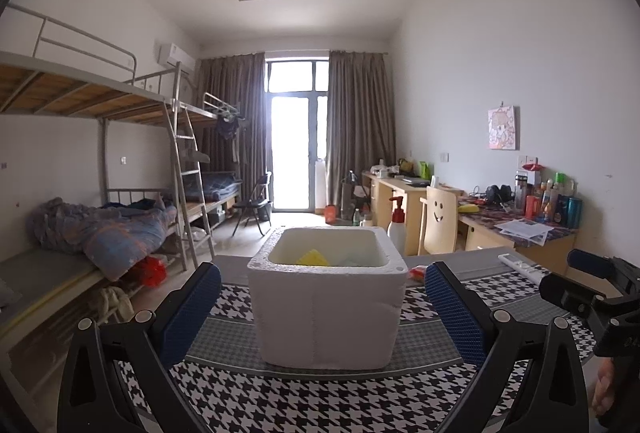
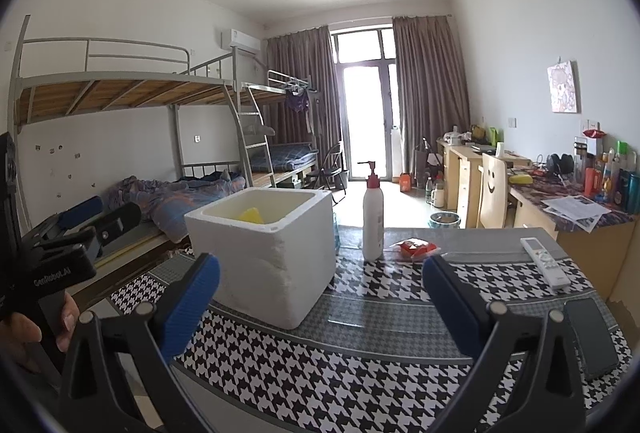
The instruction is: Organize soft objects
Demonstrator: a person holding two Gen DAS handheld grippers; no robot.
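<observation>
A white foam box stands on the houndstooth tablecloth, straight ahead of my left gripper. A yellow soft object and a pale greenish one lie inside it. My left gripper is open and empty, its blue pads either side of the box and nearer than it. In the right wrist view the box is left of centre with the yellow object showing. My right gripper is open and empty above the cloth, to the right of the box.
A white pump bottle, a red packet, a white remote and a dark phone lie on the table. Bunk beds stand left, desks and a chair right.
</observation>
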